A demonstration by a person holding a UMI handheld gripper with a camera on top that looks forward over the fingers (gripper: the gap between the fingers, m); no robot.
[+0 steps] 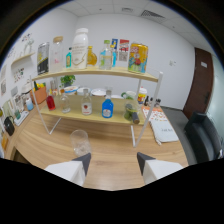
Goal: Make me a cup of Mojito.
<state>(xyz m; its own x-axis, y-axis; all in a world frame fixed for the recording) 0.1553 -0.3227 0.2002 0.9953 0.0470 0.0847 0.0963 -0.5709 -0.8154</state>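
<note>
Hovering over the wooden table (107, 150), the gripper (113, 161) has its 2 fingers spread wide, with nothing between them but bare tabletop. Just ahead of the left finger (82, 161) stands an empty clear glass (79, 141), upright on the table and apart from the finger.

Beyond the glass is a 2-tier shelf (95, 114) on white legs. On its lower board, side by side, stand a red bottle (50, 102), a clear bottle (65, 102), a small bottle with a red label (86, 106), a blue bottle (107, 108) and a dark jar (131, 113). Behind them sit a few white bowls and a green plant (67, 79).

The upper board (100, 72) carries a dark can (43, 58), a clear jar, a tall white jug (80, 48), a yellow bottle (91, 56), more clear bottles and colourful cartons (137, 57).

To the right of the shelf lies a printed sheet (162, 127) on the table, with a black chair (202, 135) past it and a dark door (200, 82) in the white wall.
</note>
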